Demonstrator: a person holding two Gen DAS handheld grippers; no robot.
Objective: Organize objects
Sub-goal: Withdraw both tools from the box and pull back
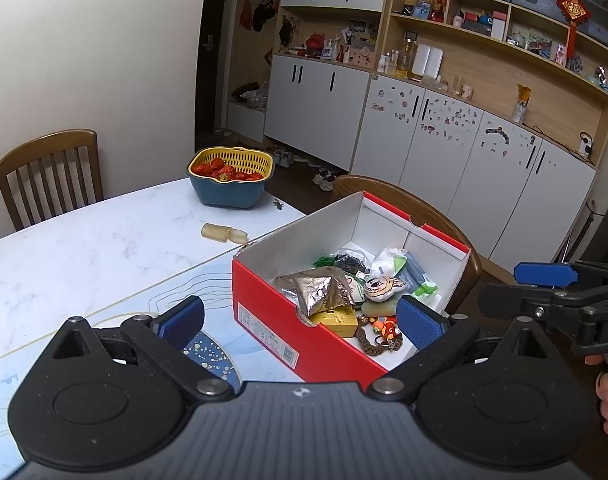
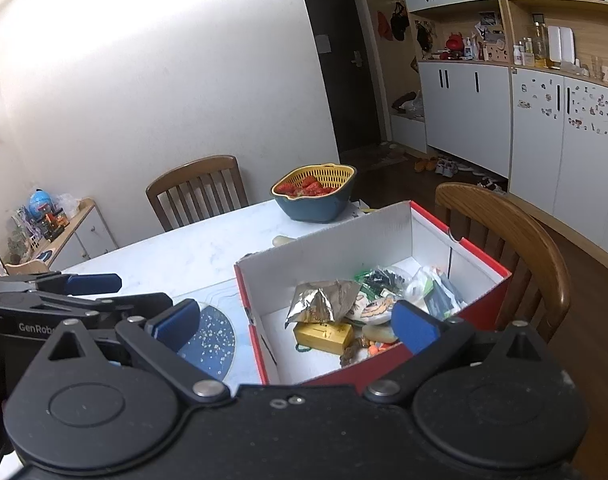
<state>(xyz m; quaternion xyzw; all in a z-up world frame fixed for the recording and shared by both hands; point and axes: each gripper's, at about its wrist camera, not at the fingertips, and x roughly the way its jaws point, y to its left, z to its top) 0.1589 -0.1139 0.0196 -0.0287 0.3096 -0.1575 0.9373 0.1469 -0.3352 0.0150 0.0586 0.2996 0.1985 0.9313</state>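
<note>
On the marble surface (image 1: 84, 248) a red shoebox (image 1: 272, 304) sits at the right-hand edge, its long axis running away from both cameras, filled with small clutter. The left tongs (image 1: 300, 318) and right tongs (image 2: 296, 326) both hang spread wide and empty above its near end. Directly ahead of both lies a crumpled foil packet (image 2: 324, 300), slightly nearer the right, by my judgement. A pale capped bottle (image 1: 224, 234) lies apart beyond the box.

Box (image 1: 264, 304) on table (image 1: 84, 248), basket (image 1: 230, 178) behind (farther back)
</note>
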